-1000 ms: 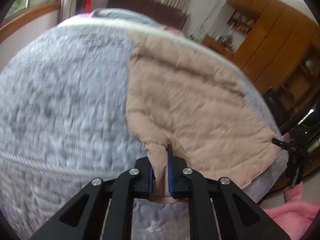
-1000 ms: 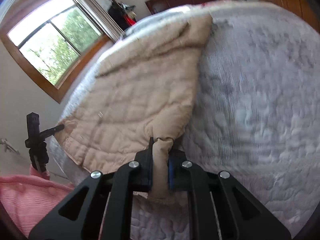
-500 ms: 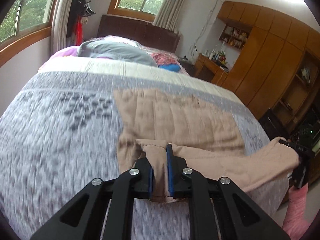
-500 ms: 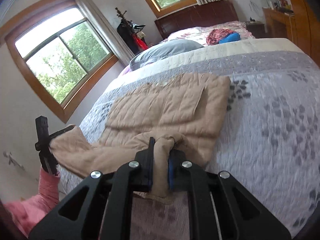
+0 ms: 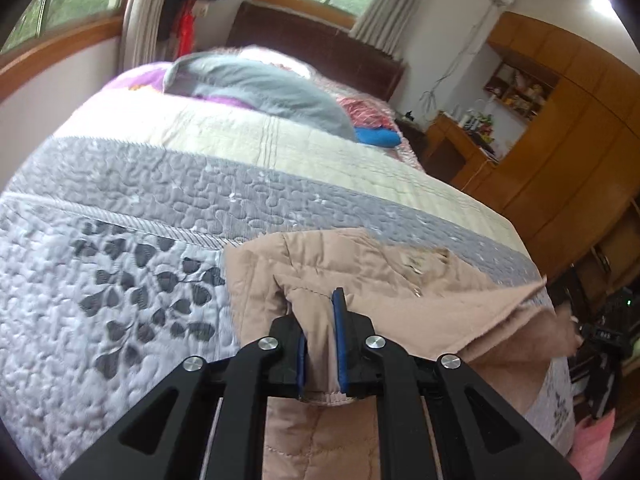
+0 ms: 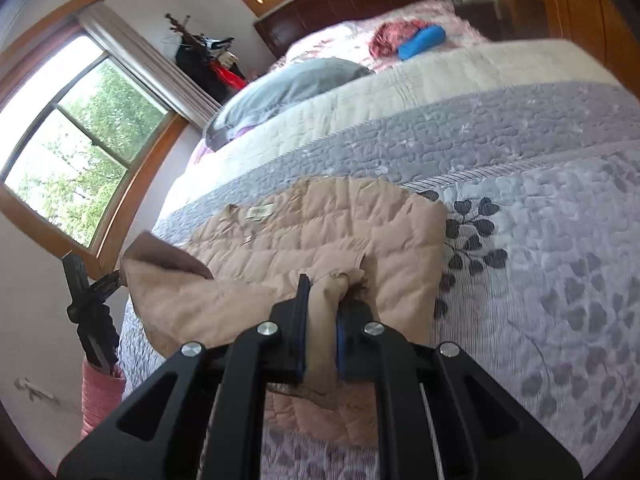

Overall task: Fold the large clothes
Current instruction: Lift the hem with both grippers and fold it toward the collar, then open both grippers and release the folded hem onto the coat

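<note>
A beige quilted jacket lies on a bed covered by a grey and lilac quilt with dark leaf prints. The jacket sits near the foot edge of the bed, its lower part lifted and doubled over the rest. The left gripper is clamped on a bunched fold of the jacket between its 2 blue-padded fingers. The right gripper pinches another bunched fold of the same jacket in the same way. In the right wrist view the left gripper appears at the jacket's far corner, beside a pink sleeve. A grey pillow lies at the head end, with a blue bundle just beyond it near the dark headboard.
</note>
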